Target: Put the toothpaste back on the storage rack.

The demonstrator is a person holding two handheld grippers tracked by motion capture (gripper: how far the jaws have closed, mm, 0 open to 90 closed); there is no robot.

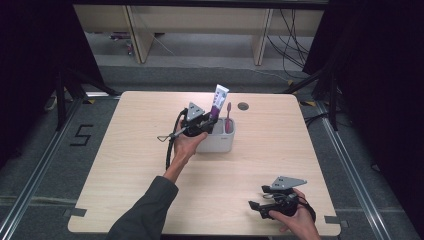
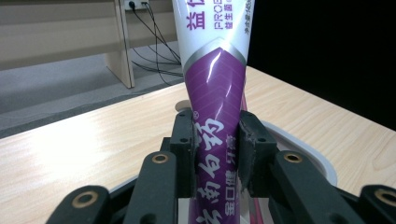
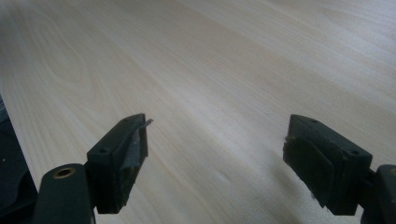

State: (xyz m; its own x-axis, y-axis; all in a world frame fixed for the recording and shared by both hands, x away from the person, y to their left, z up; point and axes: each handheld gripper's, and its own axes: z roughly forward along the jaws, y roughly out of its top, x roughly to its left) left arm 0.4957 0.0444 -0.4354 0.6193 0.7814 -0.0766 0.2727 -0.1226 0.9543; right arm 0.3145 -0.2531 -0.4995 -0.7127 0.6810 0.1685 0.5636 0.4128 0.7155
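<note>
High view: the pale wooden table (image 1: 150,200) takes up the middle of the scene, with a dark round grommet hole (image 1: 243,106) near its far edge. At the table's centre stands a white holder (image 1: 222,142), an oblong cup with rounded corners. A pink toothbrush (image 1: 228,117) stands upright in its right part, head up.

The toothpaste tube (image 1: 218,100), white at the top and purple lower down, rises from the holder's left part and leans slightly to the right. The left gripper (image 1: 206,122) reaches in from the near left and has its jaws pressed on the tube's lower half, just above the holder's rim. In the left gripper view the two black pads squeeze the tube's (image 2: 215,107) purple printed section from both sides, with no gap showing, and the holder's white rim (image 2: 322,163) curves behind and below them.

The right gripper (image 1: 256,206) lies low at the near right corner of the table, well apart from the holder, pointing left. In the right gripper view its jaws stand wide apart with bare tabletop (image 3: 219,84) between them; the fingers (image 3: 121,154) hold nothing.
</note>
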